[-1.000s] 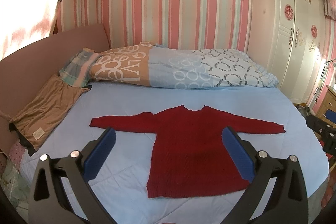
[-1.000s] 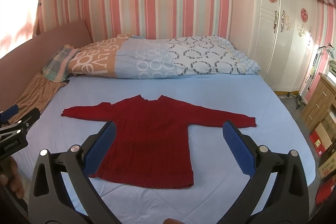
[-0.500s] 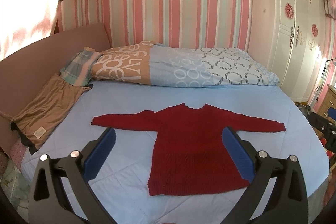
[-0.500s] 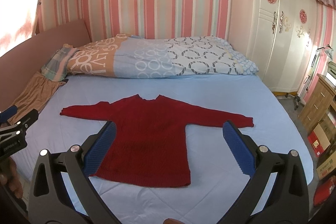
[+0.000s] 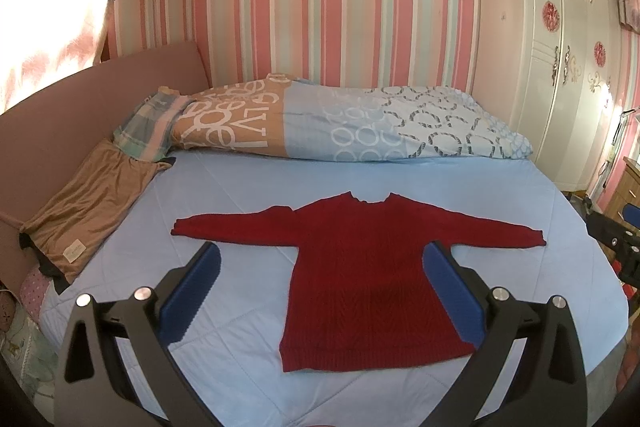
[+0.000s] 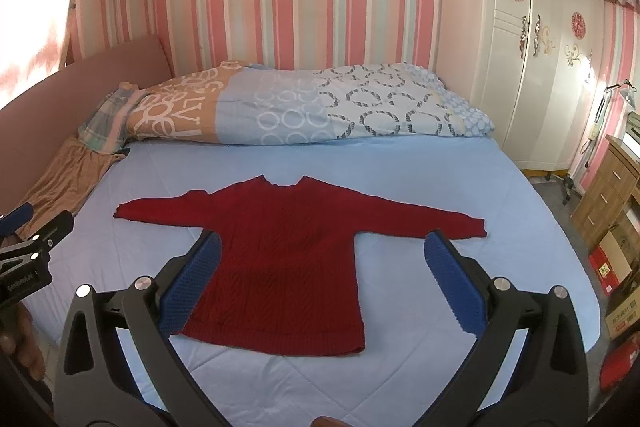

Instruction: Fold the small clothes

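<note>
Your left gripper (image 5: 320, 291) blocks part of the view: its right finger covers the red sweater (image 5: 372, 279)'s lower right edge, and in the right wrist view your right gripper (image 6: 320, 287) has its left finger over the sweater's lower left side. Left gripper's body is cut off at the frame edge in the right wrist view, so only its tip shows there. Both grippers are spread wide, blue pads well apart, holding nothing and touching nothing. Sweater lies flat on the light blue bed sheet (image 5: 240, 195), sleeves out to both sides, neckline toward the rolled duvet (image 5: 340, 123). Brown garment (image 5: 88, 211) sits at the bed's left edge, partly hidden.
</note>
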Tool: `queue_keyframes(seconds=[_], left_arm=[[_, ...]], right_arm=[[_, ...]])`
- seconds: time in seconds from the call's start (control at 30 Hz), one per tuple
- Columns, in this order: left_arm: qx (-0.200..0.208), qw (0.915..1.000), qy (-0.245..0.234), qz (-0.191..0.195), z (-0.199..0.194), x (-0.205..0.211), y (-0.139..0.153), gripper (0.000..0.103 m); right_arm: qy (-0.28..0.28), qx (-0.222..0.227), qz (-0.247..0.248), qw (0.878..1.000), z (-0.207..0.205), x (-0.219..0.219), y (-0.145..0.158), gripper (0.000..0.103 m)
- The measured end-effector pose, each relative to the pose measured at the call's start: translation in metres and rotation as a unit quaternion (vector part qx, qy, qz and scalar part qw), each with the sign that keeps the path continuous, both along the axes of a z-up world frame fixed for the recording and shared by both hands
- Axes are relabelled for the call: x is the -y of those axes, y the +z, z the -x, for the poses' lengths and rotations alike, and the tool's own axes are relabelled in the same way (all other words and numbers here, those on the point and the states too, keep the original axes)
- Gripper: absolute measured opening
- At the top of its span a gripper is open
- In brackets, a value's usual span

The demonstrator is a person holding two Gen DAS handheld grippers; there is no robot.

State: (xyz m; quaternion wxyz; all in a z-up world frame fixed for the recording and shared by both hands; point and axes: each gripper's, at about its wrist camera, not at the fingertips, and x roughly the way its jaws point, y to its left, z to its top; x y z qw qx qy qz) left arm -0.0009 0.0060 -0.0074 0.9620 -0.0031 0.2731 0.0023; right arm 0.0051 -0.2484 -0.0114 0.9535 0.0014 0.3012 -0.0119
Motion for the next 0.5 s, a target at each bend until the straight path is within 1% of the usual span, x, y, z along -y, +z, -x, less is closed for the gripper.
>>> queue_keyframes(seconds=[0.5], left_arm=[[-0.008,1.0,0.002,0.0,-0.0083,-0.0007,-0.0058,0.101]], right_arm=[[-0.002,-0.008,-0.004,1.0,-0.0052,0.0038,-0.0089,0.1]])
